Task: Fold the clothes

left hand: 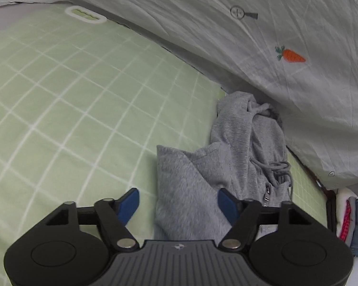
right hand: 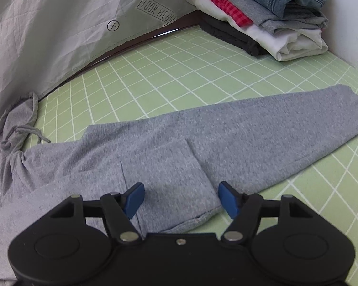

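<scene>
A grey fleecy hoodie (right hand: pixel 169 143) lies on the green checked bed sheet (right hand: pixel 179 71); one sleeve reaches flat to the right of the frame, and the hood with its cord is bunched at the left. The right tongs (right hand: pixel 180 200) and the left tongs (left hand: pixel 177 205) are both spread and hold nothing. Folded clothes (right hand: pixel 262 12) are stacked in the upper right.
</scene>
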`<state>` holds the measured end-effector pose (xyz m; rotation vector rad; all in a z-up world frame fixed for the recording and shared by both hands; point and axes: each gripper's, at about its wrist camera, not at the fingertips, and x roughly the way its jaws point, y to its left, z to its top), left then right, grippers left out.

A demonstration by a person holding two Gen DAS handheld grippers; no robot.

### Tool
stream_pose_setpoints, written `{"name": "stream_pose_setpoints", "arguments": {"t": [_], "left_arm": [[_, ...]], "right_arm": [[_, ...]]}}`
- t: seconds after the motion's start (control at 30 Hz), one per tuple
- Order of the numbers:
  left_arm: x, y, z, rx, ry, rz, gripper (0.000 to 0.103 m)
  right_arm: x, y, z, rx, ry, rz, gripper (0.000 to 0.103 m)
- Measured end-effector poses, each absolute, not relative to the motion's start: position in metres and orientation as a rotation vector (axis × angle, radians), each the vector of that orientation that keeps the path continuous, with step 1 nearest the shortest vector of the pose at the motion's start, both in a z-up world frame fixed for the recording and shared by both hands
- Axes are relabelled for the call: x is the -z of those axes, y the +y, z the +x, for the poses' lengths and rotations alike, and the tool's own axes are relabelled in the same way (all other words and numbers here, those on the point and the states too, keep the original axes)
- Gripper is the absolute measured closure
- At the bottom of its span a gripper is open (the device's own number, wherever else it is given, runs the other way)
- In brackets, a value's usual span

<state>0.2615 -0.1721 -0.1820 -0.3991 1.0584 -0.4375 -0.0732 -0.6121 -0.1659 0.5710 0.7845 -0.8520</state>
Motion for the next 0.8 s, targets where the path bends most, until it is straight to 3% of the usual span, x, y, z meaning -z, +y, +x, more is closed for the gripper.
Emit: {"name": "stream_pose_setpoints", "arguments": {"t": [0.03, 0.07, 0.1, 0.27, 0.53, 0.73, 0.8], "left_arm": [[0.183, -0.176, 0.264, 0.430, 1.048, -0.384, 0.052], [0.184, -0.180, 0.268, 0.424, 1.043, -0.371, 0.088], [0.185, -0.183, 0.271, 0.420, 1.046, -0.361, 0.098], [0.174, -0.196, 0.277, 0.438, 0.951, -0.254, 0.099], [0.188, -0.183, 0.284, 0.396, 0.980, -0.295, 0.097], [0.169, -0.179, 0.267, 0.386, 0.959, -0.265, 0.087], [0.160, -0.179, 0.256, 0.374, 0.950, -0.256, 0.074]], "right_arm": [[0.166, -0.611, -0.071, 0.854, 0.791, 0.559, 0.032], [0.167, -0.610, -0.069, 0.856, 0.798, 0.547, 0.031], [0.168, -0.609, -0.067, 0.856, 0.805, 0.535, 0.030], [0.172, -0.604, -0.059, 0.845, 0.835, 0.468, 0.022], [0.175, -0.603, -0.055, 0.833, 0.834, 0.454, 0.012], [0.175, -0.601, -0.056, 0.834, 0.826, 0.436, 0.012], [0.176, -0.600, -0.057, 0.835, 0.822, 0.433, 0.012]]}}
